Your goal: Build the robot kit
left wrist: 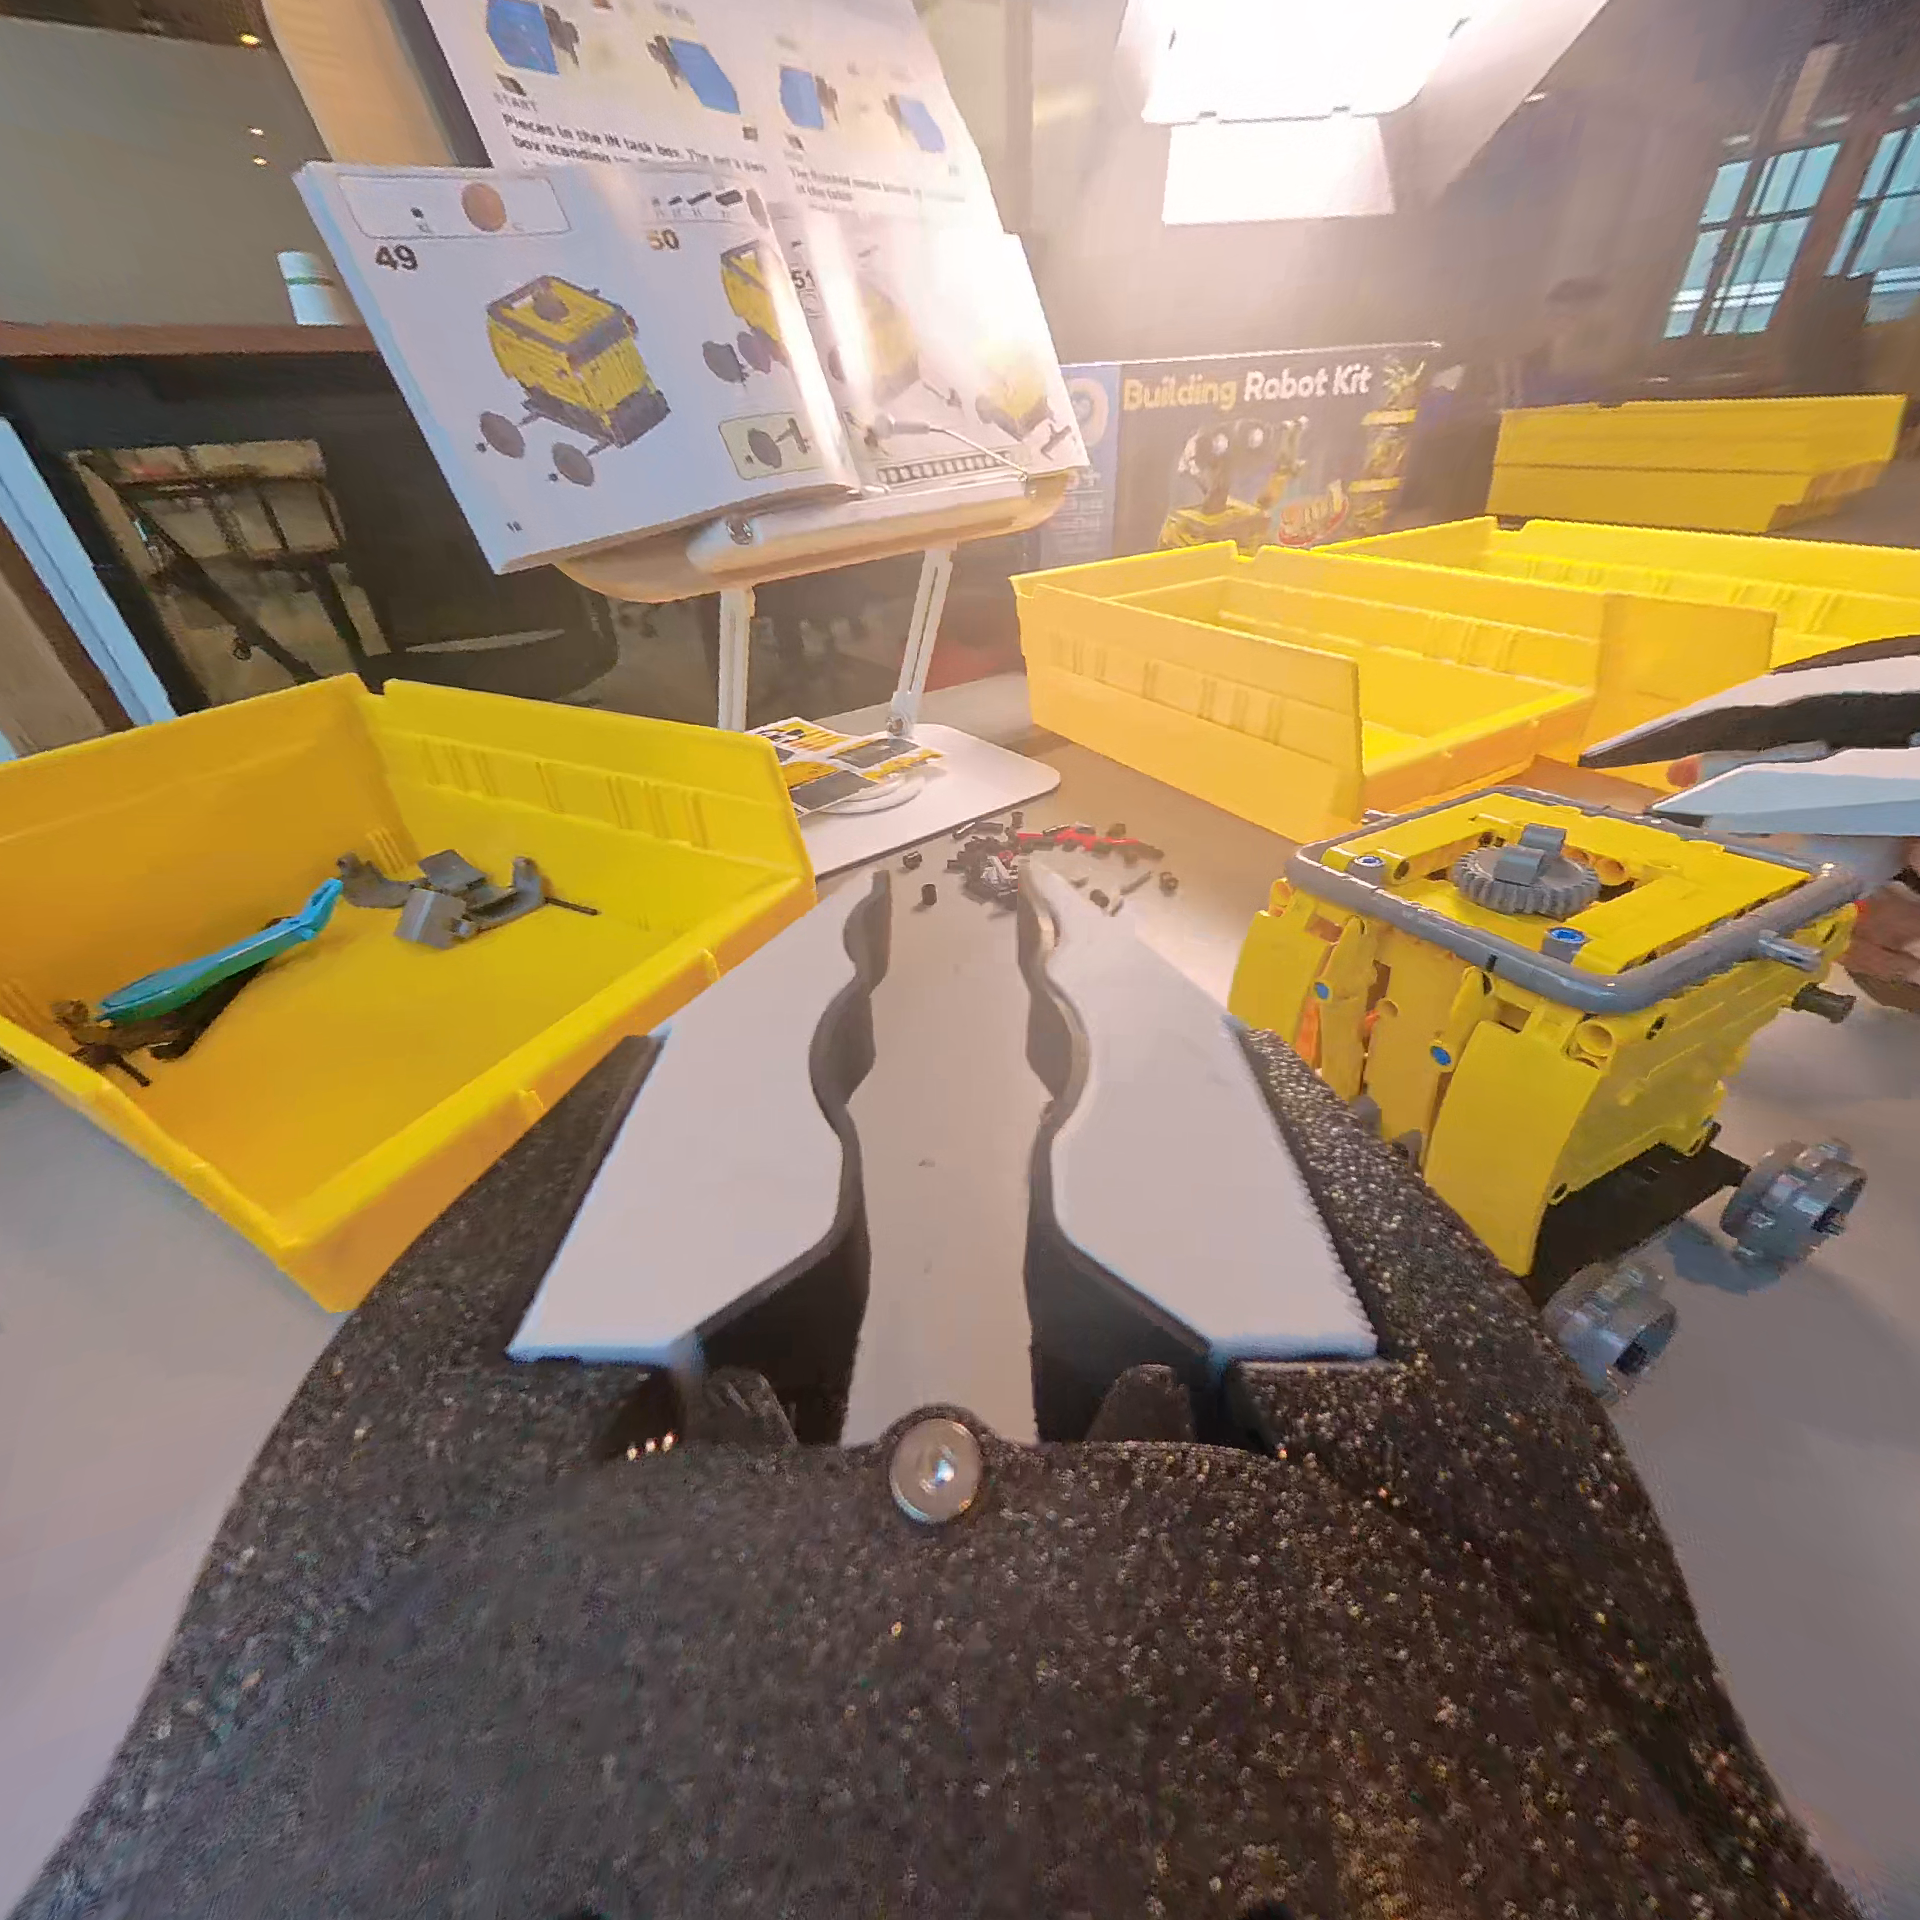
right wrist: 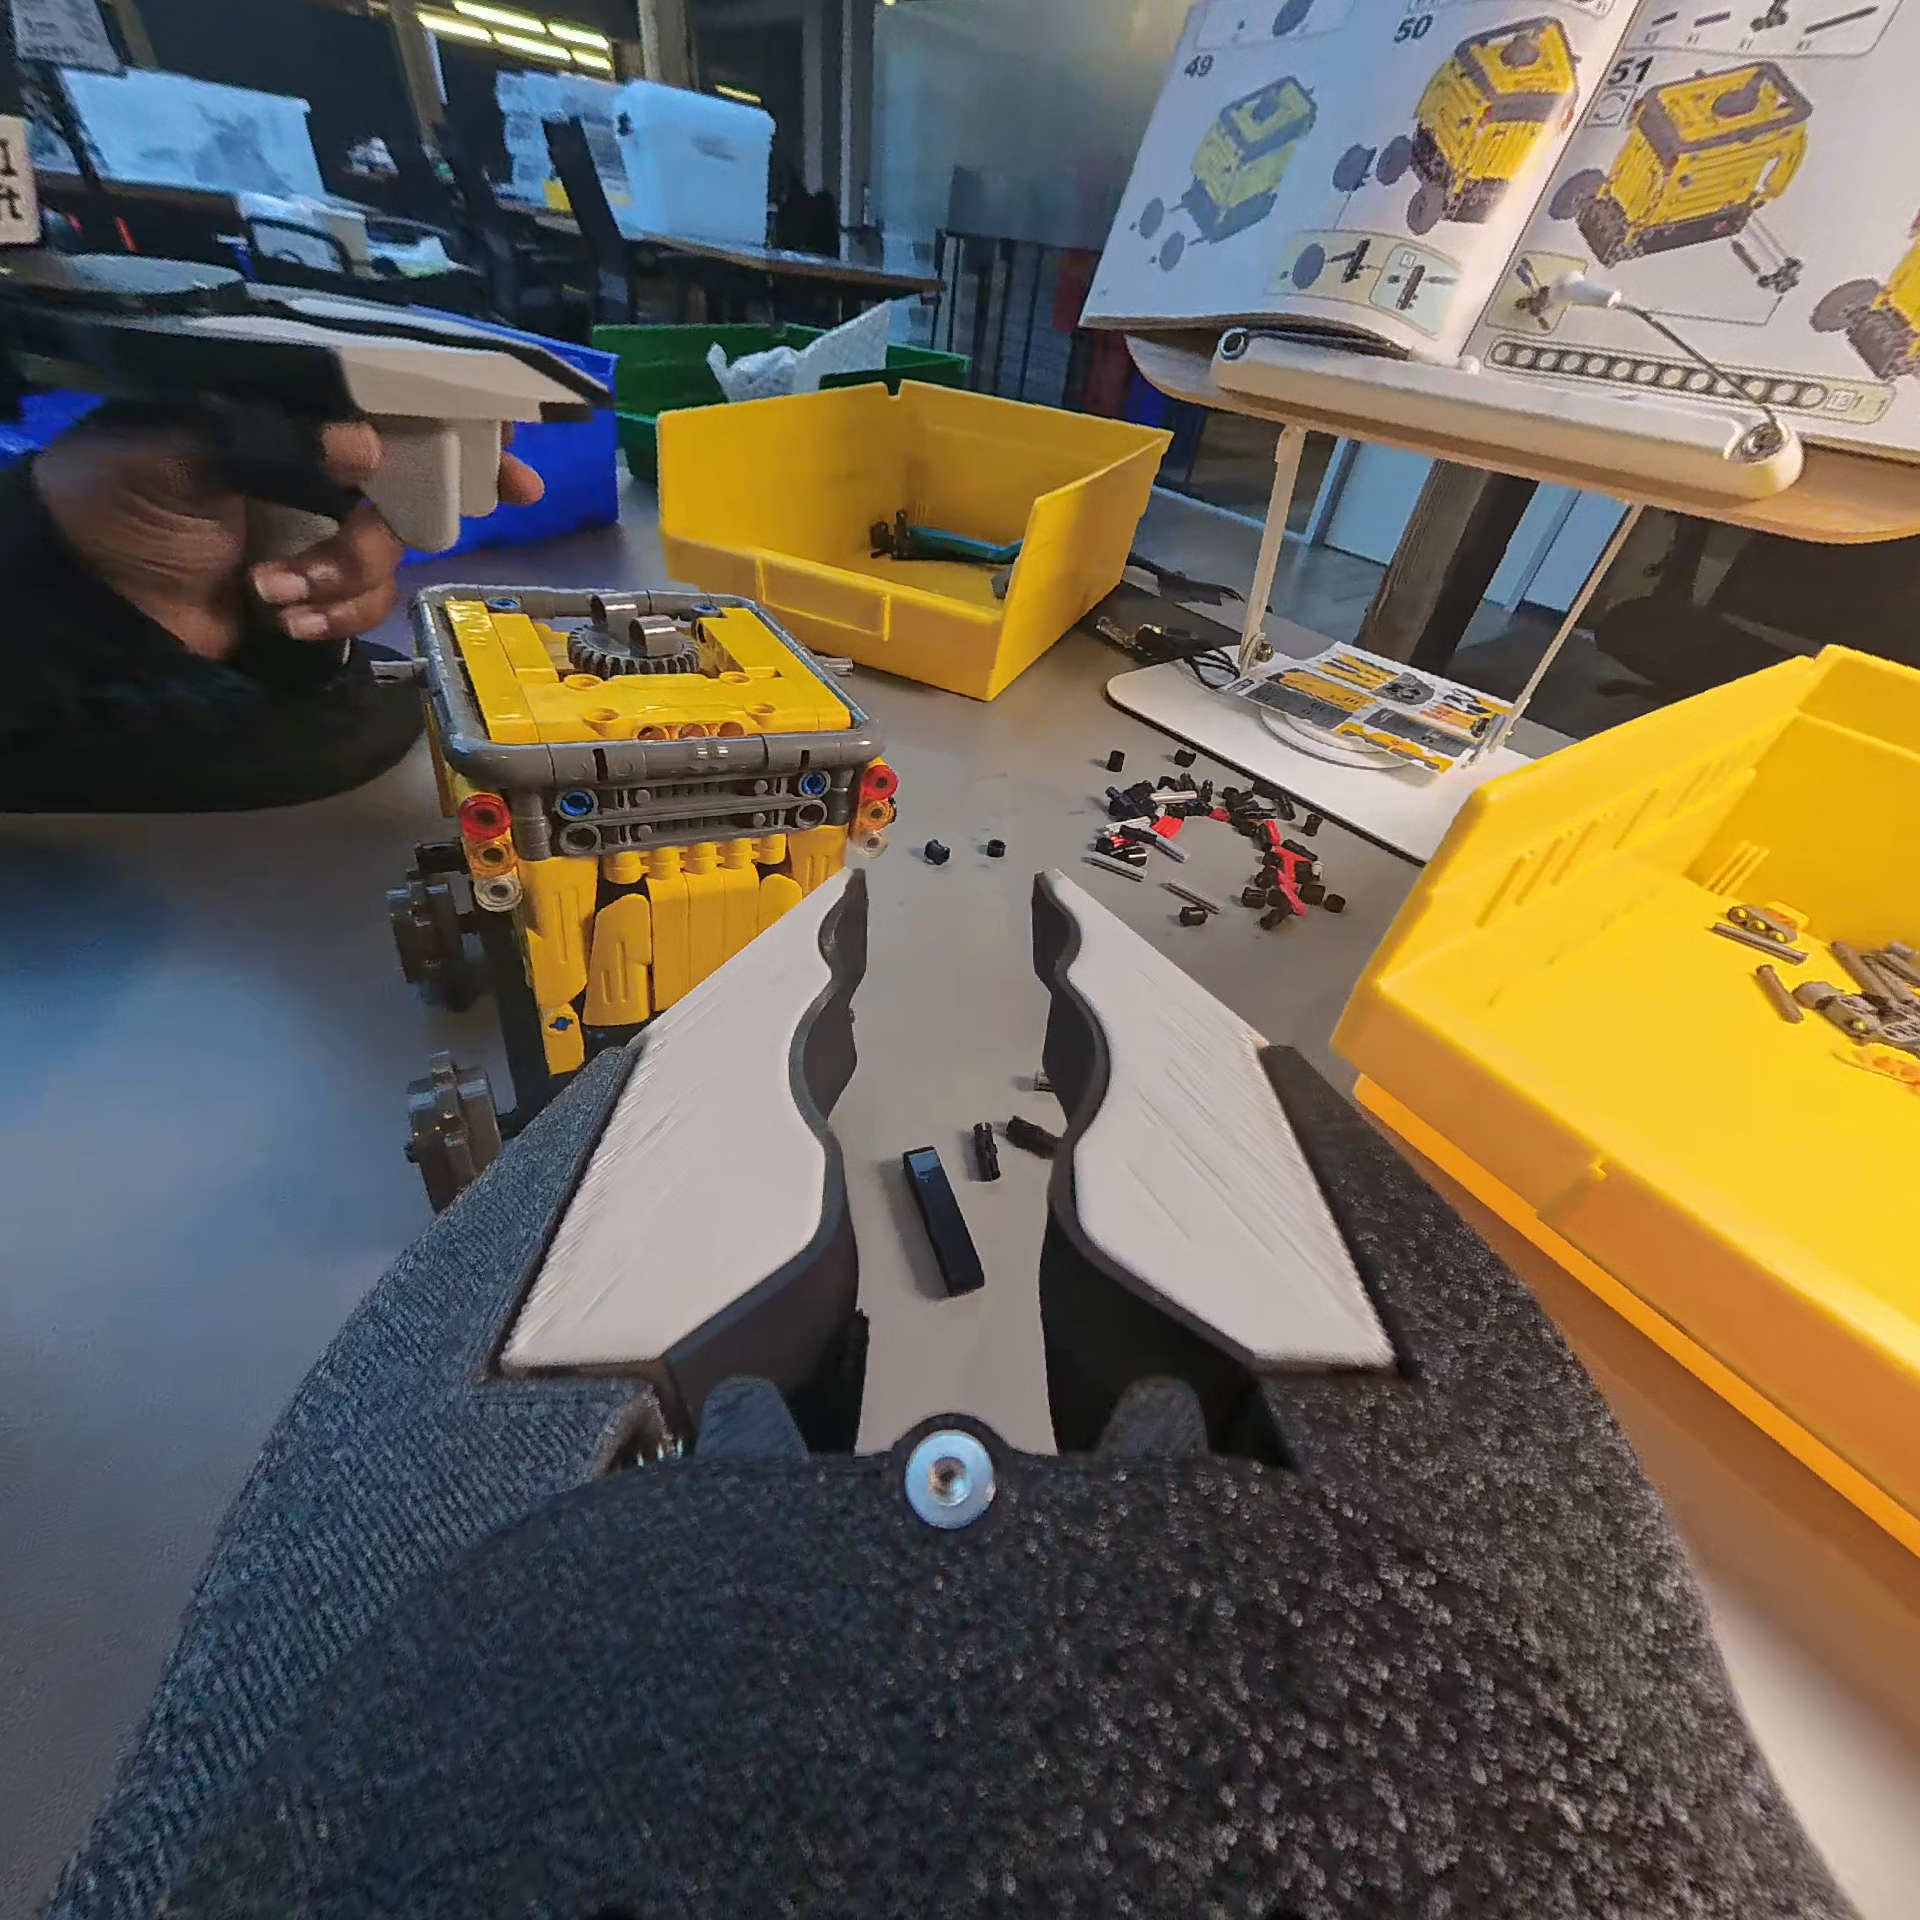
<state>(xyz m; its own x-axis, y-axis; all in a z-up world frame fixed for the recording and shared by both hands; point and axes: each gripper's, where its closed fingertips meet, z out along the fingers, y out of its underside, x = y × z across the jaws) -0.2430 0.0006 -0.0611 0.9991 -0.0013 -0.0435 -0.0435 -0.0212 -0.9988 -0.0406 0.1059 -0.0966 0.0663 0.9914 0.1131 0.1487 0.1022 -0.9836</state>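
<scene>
Both my hand-held grippers, left [left wrist: 954, 894] and right [right wrist: 948, 896], are spread apart and empty. The yellow brick vehicle [right wrist: 634, 821] sits wheeled on the surface [right wrist: 208, 987], loose pins [right wrist: 1210, 836] unsorted nearby.

White wavy jaws, black-lined, speckled bodies

Bright, wide-angle pictures with glare in one.

In the left wrist view a ceiling light [left wrist: 1273, 99] blows out and hazes the booklet [left wrist: 665, 353]; edges bow (fisheye), and in the right wrist view the hand [right wrist: 260, 540] is blurred, the background dim.
</scene>
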